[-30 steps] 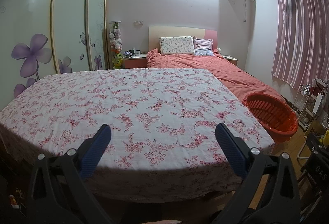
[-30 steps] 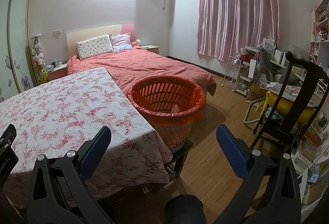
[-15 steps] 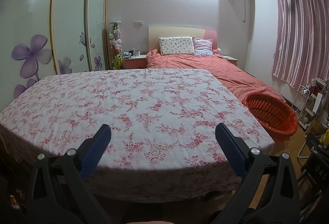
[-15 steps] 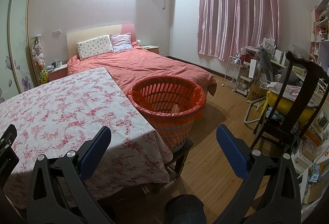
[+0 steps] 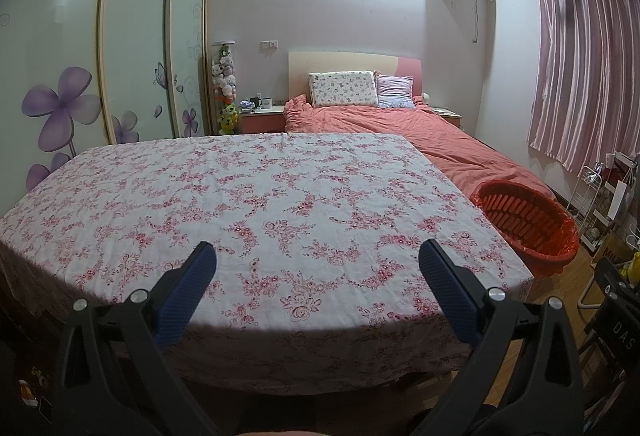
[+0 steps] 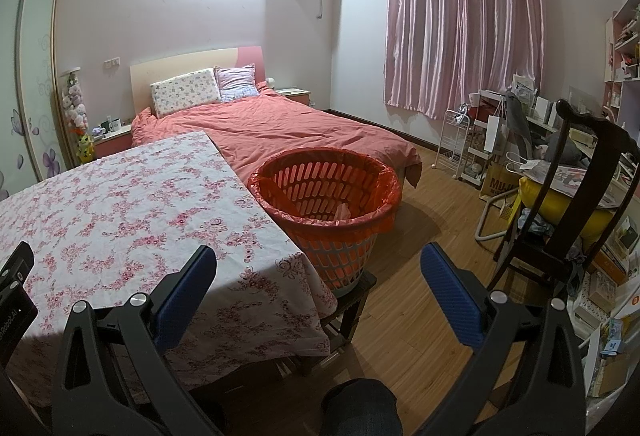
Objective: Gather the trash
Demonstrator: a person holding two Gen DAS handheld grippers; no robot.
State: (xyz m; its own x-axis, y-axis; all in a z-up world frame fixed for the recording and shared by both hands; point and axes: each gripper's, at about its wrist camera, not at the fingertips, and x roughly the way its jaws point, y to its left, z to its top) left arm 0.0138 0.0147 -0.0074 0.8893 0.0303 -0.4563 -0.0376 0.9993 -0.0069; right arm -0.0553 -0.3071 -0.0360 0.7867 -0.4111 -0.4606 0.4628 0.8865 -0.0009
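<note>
Trash, one pale crumpled scrap (image 6: 343, 211), lay inside the round orange slatted plastic basket with a red liner (image 6: 328, 191) at the centre of the right wrist frame, just beside the table under a pink floral cloth (image 6: 120, 211) at left. The right gripper (image 6: 318, 272) hung gaping and empty at the lower centre. The left gripper (image 5: 316, 268) was likewise spread wide, empty, over the cloth's near edge, lower centre of its frame
</note>
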